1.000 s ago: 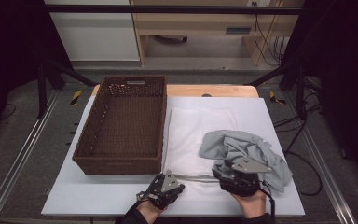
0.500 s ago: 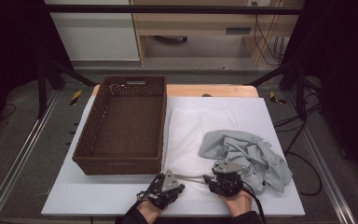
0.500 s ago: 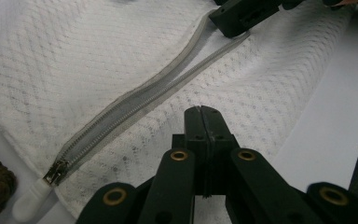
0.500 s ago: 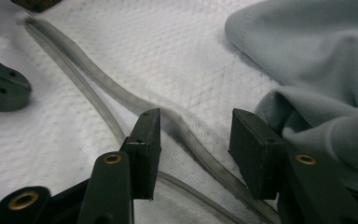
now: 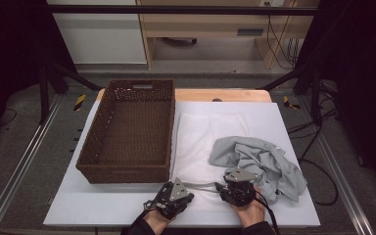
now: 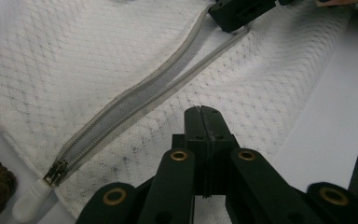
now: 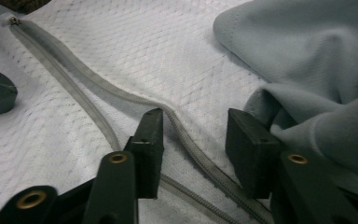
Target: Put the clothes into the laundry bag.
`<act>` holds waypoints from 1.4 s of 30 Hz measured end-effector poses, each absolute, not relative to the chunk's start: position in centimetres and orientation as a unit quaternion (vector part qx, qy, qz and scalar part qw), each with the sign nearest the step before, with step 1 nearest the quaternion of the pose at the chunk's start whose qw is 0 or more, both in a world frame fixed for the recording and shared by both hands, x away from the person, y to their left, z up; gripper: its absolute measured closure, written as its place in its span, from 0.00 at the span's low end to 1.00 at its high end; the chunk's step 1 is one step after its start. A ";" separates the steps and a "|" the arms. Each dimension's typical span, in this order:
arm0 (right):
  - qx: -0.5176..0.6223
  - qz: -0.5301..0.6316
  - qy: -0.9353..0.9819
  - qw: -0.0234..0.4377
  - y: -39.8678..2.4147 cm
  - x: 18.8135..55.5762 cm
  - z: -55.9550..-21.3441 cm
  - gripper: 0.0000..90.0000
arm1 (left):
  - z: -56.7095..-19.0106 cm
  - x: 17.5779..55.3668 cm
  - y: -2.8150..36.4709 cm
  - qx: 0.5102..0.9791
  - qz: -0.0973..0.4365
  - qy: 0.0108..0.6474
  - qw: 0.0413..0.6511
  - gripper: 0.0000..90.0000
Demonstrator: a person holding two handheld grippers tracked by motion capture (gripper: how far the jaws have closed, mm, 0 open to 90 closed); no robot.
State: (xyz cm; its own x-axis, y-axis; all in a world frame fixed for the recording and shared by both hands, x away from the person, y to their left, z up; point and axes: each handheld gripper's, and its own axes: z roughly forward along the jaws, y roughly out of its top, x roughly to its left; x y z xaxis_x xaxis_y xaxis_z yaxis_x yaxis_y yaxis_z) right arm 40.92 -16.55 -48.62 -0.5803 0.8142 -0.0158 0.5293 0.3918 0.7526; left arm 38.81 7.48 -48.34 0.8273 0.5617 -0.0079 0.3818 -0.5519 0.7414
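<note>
Left tongs [image 5: 175,195]: pressed together with nothing between them, seen plainly in the left gripper view [image 6: 200,116]; they lie low over the white mesh bag [image 5: 205,142], pointing across it toward the right tongs.
Left hand [image 5: 157,215]: comes in from the near edge of the counter [image 5: 284,122], forearm low, wrist roughly level.
Right tongs [image 5: 237,187]: part-spread and have just been closing; the jaws straddle the zipper [image 7: 186,135] without pressing it.
Right hand [image 5: 247,213]: enters from the near edge, tongs tipped down onto the bag.
Zipper: runs from between the right jaws across the bag toward the left tongs, passing just beside their tips [image 6: 135,98]; its white pull [image 6: 28,207] lies beside the left tongs.
Grey cloth [image 5: 262,164]: crumpled just beyond the right tongs, touching the outer jaw [image 7: 317,70].
Wicker basket [image 5: 127,132]: beyond the left tongs, apart from both.
</note>
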 end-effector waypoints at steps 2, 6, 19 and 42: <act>0.411 0.361 0.814 0.195 -16.4 40.8 -48.5 0.71 | -48.3 38.8 7.5 0.873 0.116 0.270 0.389 0.99; 0.394 0.350 0.825 0.202 -15.9 40.8 -48.4 0.77 | -48.3 38.9 7.5 0.873 0.114 0.270 0.389 0.99; 0.410 0.341 0.821 0.202 -15.9 41.4 -48.2 0.99 | -48.3 38.9 7.4 0.873 0.115 0.271 0.388 0.99; 0.393 0.420 0.788 0.220 -17.3 40.7 -45.4 0.99 | -44.5 42.0 3.7 0.854 0.191 0.262 0.407 0.65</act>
